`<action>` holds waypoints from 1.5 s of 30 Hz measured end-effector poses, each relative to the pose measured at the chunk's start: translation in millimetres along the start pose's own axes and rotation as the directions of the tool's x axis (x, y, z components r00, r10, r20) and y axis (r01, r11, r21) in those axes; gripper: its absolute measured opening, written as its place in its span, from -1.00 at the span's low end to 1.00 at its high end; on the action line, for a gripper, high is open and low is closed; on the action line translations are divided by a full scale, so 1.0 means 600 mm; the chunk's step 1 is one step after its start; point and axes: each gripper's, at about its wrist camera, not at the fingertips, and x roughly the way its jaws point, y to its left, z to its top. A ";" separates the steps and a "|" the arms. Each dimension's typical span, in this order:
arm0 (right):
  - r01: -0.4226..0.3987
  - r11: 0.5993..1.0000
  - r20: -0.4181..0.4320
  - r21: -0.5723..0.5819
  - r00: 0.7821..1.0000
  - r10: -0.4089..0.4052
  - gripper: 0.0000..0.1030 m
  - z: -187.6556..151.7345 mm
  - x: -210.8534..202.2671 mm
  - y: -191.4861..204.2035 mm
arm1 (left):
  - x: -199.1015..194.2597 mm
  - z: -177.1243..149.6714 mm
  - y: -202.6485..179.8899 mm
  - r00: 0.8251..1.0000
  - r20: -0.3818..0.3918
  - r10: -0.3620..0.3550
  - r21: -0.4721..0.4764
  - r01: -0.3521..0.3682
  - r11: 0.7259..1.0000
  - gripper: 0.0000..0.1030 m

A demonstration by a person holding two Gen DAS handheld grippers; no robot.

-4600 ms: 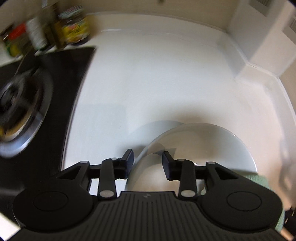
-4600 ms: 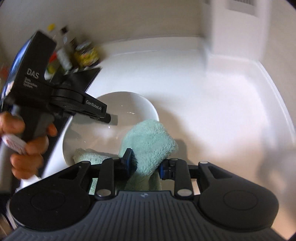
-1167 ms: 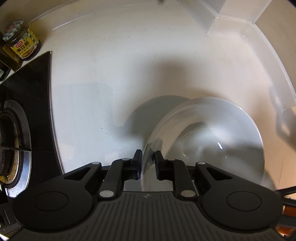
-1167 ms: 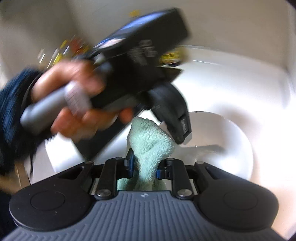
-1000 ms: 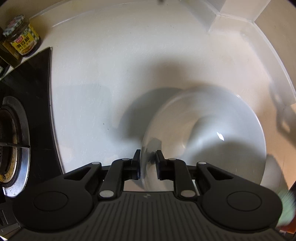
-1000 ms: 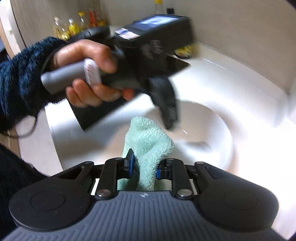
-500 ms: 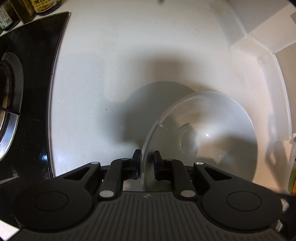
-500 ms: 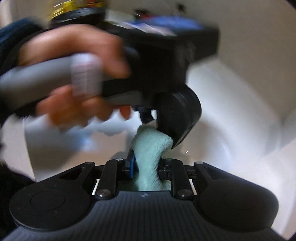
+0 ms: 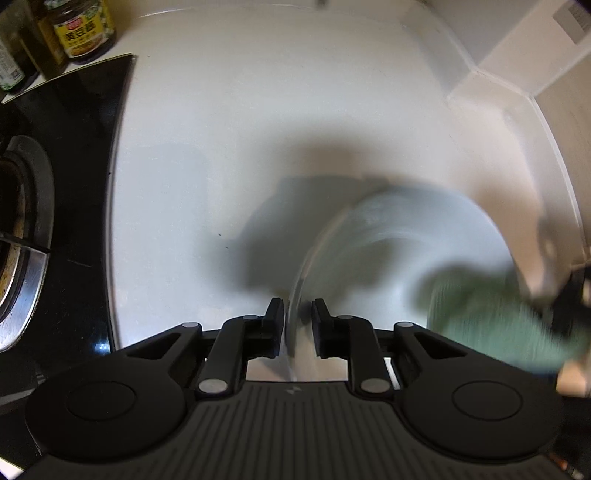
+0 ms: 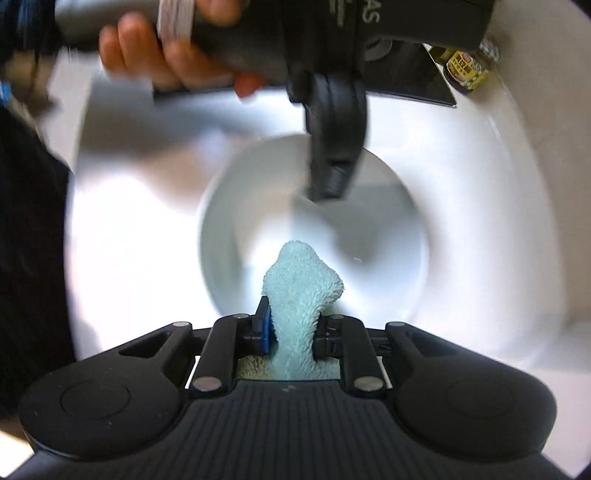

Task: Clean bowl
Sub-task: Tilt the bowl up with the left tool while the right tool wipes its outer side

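Note:
A white bowl [image 10: 388, 236] rests on the white counter. My left gripper [image 9: 297, 325] is shut on the bowl's rim [image 9: 295, 317], and the bowl [image 9: 406, 243] spreads out to its right, blurred. In the right wrist view that gripper [image 10: 328, 184] reaches down onto the bowl's far rim. My right gripper [image 10: 293, 325] is shut on a light green cloth [image 10: 301, 288], whose tip hangs over the bowl's near inner wall. The cloth also shows blurred at the bowl's right side in the left wrist view [image 9: 491, 314].
A black gas hob [image 9: 55, 184] with a burner lies to the left. Sauce jars and bottles [image 9: 81, 29] stand at the back left. A white wall ledge [image 9: 517, 74] bounds the counter at the back right. The person's hand [image 10: 177, 48] holds the left gripper.
The cloth has come into the bowl from the right in the left wrist view. The right gripper has swung round and now faces the bowl's open inside. The left gripper still pinches the rim.

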 end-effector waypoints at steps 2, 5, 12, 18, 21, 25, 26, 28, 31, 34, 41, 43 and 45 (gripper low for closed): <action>0.094 0.995 0.001 0.046 0.996 -0.094 -0.70 0.005 -0.014 -0.013 | -0.001 -0.003 -0.006 1.000 0.004 0.007 0.017 -0.007 1.000 -0.55; 0.060 0.962 0.048 0.266 0.996 -0.075 -0.69 0.005 -0.028 -0.031 | -0.001 0.002 -0.006 1.000 -0.008 0.004 -0.008 -0.004 1.000 -0.61; -0.354 0.652 0.332 0.671 0.929 0.164 -0.69 -0.014 -0.016 -0.067 | 0.001 0.026 0.008 0.999 -0.053 0.011 -0.027 -0.012 1.000 -0.69; -0.461 0.474 0.398 0.750 0.887 0.233 -0.69 -0.061 0.032 -0.080 | -0.004 0.016 0.011 0.999 -0.034 0.042 0.018 -0.041 0.999 -0.52; -0.406 0.563 0.323 0.720 0.914 0.246 -0.71 -0.076 0.021 -0.078 | -0.007 0.008 0.004 0.998 -0.007 0.060 0.043 -0.060 0.997 -0.48; -0.221 0.747 0.153 0.626 0.975 0.161 -0.72 -0.084 -0.022 -0.061 | -0.003 0.009 -0.006 0.998 -0.002 0.066 0.078 -0.066 0.995 -0.46; -0.165 0.784 0.115 0.598 0.986 0.120 -0.72 -0.088 -0.034 -0.062 | -0.003 0.009 -0.006 0.998 -0.006 0.060 0.085 -0.060 0.995 -0.46; -0.070 0.827 0.073 0.557 0.997 0.035 -0.72 -0.097 -0.051 -0.069 | -0.005 0.009 -0.006 0.998 -0.010 0.055 0.093 -0.054 0.994 -0.44; 0.068 0.853 0.050 0.518 0.993 -0.110 -0.73 -0.099 -0.073 -0.076 | -0.006 0.007 -0.009 0.998 -0.009 0.057 0.104 -0.056 0.993 -0.42; 0.077 0.851 0.102 0.520 0.983 -0.151 -0.72 -0.072 -0.098 -0.068 | -0.009 0.009 -0.004 0.999 -0.020 0.049 0.096 -0.047 0.994 -0.41; -0.237 0.907 0.488 0.347 0.872 0.041 -0.72 -0.048 -0.157 0.048 | -0.012 0.008 -0.010 0.998 -0.039 0.057 0.116 -0.052 0.992 -0.38; -0.228 0.925 0.494 0.306 0.868 0.051 -0.72 -0.038 -0.129 0.075 | -0.015 0.003 -0.010 0.997 -0.037 0.064 0.132 -0.059 0.989 -0.36; -0.170 0.935 0.443 0.310 0.896 0.016 -0.72 -0.019 -0.076 0.071 | -0.018 0.000 -0.013 0.997 -0.038 0.065 0.145 -0.059 0.988 -0.37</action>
